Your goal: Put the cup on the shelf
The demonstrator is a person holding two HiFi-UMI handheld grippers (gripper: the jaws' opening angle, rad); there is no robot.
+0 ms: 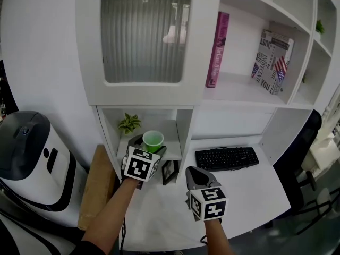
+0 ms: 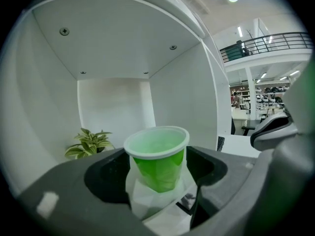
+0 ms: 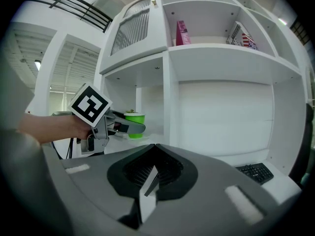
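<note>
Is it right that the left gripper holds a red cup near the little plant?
No: the cup held by the left gripper is green, not red, as the left gripper view shows. The little plant is indeed near it.

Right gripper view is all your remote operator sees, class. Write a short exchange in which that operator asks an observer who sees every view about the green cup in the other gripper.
Operator: Is the left gripper actually gripping the green cup?
Observer: Yes. The left gripper view shows its white pads pressed on the cup's lower half, with the cup upright.
Operator: What else is in that shelf compartment?
Observer: The head view shows a small potted plant at the back left, apart from the cup.
</note>
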